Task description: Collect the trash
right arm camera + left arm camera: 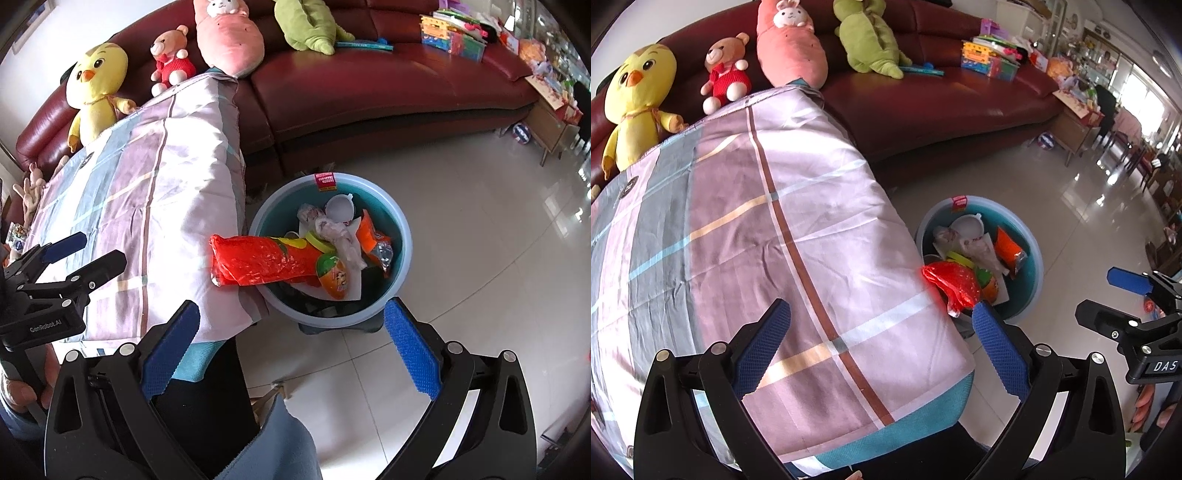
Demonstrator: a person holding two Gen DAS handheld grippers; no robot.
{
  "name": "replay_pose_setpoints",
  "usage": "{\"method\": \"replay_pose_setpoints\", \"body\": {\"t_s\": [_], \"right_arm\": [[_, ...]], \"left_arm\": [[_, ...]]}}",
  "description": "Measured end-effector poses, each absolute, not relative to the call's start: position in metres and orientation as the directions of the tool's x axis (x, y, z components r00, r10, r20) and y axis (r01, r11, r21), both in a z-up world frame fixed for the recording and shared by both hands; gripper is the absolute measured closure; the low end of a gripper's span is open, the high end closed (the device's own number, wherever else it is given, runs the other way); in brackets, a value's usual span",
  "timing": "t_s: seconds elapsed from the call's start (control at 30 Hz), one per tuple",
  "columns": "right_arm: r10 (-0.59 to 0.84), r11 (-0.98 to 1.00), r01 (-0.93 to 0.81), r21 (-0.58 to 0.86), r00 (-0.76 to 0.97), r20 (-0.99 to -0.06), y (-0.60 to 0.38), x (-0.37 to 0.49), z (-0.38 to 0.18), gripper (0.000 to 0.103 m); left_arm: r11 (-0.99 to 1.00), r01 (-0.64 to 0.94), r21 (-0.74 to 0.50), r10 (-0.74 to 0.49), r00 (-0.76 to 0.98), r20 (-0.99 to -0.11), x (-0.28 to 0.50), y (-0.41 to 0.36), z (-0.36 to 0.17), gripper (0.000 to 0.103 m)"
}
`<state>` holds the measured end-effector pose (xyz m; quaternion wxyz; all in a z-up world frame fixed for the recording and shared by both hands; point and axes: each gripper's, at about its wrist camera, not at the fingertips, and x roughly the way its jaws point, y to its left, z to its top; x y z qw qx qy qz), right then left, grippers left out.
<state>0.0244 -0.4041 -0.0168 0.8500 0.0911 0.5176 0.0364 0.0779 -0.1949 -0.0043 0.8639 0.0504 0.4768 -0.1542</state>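
Note:
A blue round basin (400, 236) stands on the floor beside the cloth-covered table (155, 192); it also shows in the left wrist view (1036, 273). It holds several pieces of trash: a red plastic bag (258, 264) that hangs over its rim against the cloth, an orange packet (373, 232), a white cup (340, 208) and crumpled wrappers (332, 229). The red bag shows in the left wrist view (951, 280). My left gripper (881, 343) is open and empty above the plaid cloth (768, 236). My right gripper (291, 345) is open and empty above the floor, near the basin's front rim.
A dark red sofa (369, 88) behind the table carries plush toys: a yellow chick (96, 81), a small bear (171, 59), a pink carrot (229, 40), a green one (306, 26). Toy boxes (454, 37) lie at its right. Glossy tile floor (480, 258) lies right of the basin.

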Motion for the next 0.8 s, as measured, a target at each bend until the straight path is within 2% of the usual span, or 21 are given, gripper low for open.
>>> {"method": "replay_pose_setpoints", "body": {"t_s": [0.8], "right_arm": [[0.142,0.982,0.049,0.180,0.431,-0.891,-0.404,0.023,-0.035,0.007]], "left_arm": [[0.946,0.320,-0.051,-0.213,0.495,-0.842,0.074,-0.197,-0.018,0.004]]}}
